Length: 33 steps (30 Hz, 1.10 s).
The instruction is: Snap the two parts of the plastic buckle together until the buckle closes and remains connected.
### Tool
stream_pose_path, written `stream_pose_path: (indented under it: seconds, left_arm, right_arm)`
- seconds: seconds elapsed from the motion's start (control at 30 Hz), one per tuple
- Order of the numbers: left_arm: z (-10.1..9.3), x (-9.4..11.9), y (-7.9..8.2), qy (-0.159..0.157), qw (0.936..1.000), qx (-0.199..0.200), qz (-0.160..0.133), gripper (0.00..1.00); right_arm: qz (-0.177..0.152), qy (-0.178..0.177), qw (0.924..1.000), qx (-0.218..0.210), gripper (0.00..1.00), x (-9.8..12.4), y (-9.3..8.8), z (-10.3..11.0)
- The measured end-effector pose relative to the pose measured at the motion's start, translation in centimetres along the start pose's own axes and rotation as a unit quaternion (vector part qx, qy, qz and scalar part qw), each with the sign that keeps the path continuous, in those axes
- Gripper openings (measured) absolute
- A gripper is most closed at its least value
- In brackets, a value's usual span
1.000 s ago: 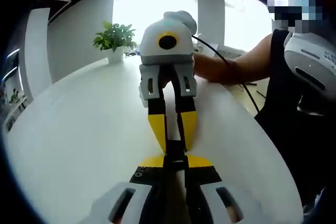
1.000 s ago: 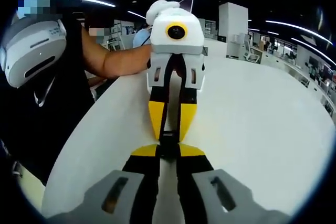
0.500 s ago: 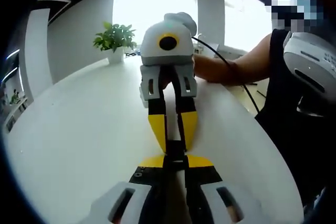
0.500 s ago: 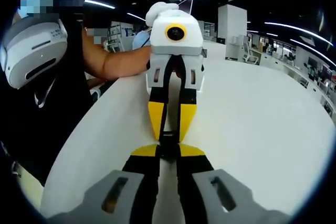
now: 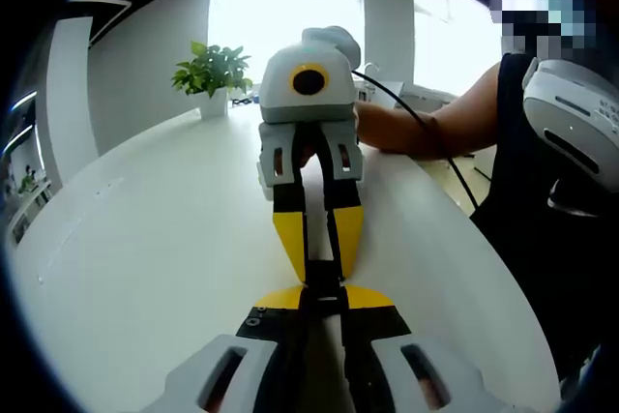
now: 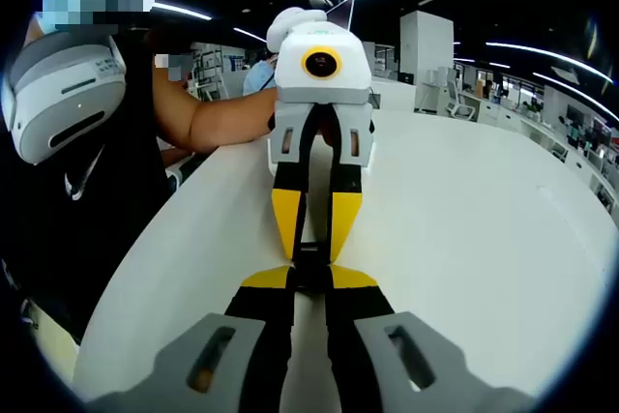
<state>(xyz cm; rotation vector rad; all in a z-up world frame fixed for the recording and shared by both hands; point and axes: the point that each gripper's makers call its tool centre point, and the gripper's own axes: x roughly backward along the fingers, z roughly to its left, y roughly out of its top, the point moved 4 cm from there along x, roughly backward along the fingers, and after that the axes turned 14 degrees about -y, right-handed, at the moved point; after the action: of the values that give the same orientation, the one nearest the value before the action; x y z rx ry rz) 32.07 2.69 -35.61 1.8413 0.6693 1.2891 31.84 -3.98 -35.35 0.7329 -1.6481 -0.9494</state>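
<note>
Left gripper view: two hand-held grippers tip to tip, one black buckle (image 5: 322, 282) between.

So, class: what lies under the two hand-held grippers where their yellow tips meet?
A bare white tabletop lies beneath them. Between the left hand-held gripper and right hand-held gripper, a small black plastic buckle shows; its joint is covered, so closure cannot be judged.

Each claw (image 5: 323, 299) has yellow-tipped black fingers (image 6: 287, 222), grey-white housing, and a black cable (image 5: 426, 128).
</note>
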Motion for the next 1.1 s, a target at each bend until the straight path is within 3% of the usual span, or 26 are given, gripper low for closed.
stream_pose_path:
  seconds: [0.53, 0.93, 1.1]
  left_arm:
    - [-0.07, 0.02, 0.04, 0.008, 0.9997, -0.022, 0.009, 0.1]
    - [0.01, 0.19, -0.13, -0.002, 0.9998, -0.019, -0.004, 0.1]
    - [-0.05, 0.0, -0.01, -0.002, 0.9997, -0.024, -0.008, 0.1]
  right_arm:
    - [-0.006, -0.003, 1.0, -0.005, 0.11, -0.11, -0.02, -0.11]
    - [-0.014, -0.006, 0.9999, -0.003, 0.12, -0.14, -0.05, -0.03]
    - [-0.018, -0.006, 0.9998, -0.003, 0.17, 0.21, -0.23, 0.02]
